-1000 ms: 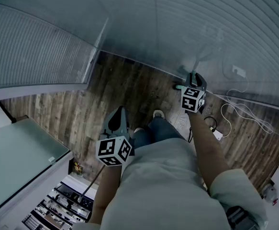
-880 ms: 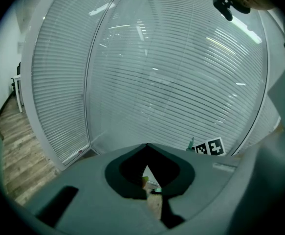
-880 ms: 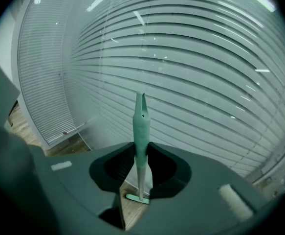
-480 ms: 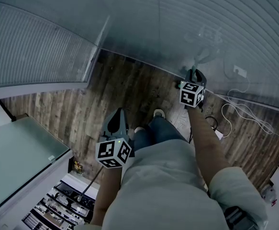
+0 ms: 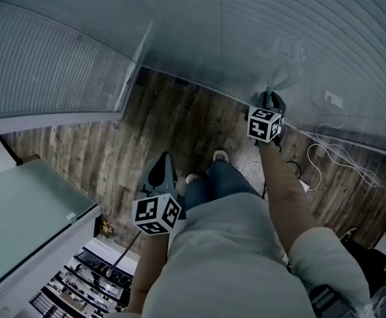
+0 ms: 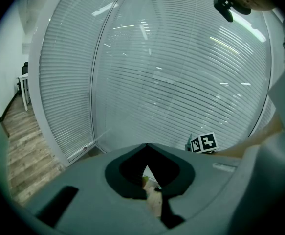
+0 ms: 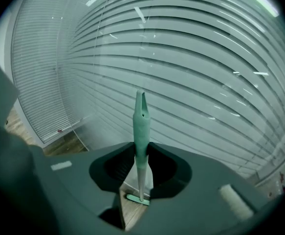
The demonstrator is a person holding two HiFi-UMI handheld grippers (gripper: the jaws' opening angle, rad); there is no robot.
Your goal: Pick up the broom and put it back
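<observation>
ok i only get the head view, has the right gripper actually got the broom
observer: Yes. In the right gripper view the right gripper is closed on the broom, whose green handle stands upright between the jaws.
operator: where's its head
observer: Straight below the jaws. The green head shows down at floor level.
operator: and the left, holding anything
observer: No. In its own view the left gripper has its tips together with nothing in them.

Broom (image 7: 140, 126) with mint-green grip, hang hole at its tip, pale shaft below; standing upright, green head on the wooden floor (image 7: 131, 213), close to the slatted glass wall (image 7: 206, 82); clasped between the fingers (image 7: 167, 169) of the right gripper (image 7: 141, 150)
</observation>
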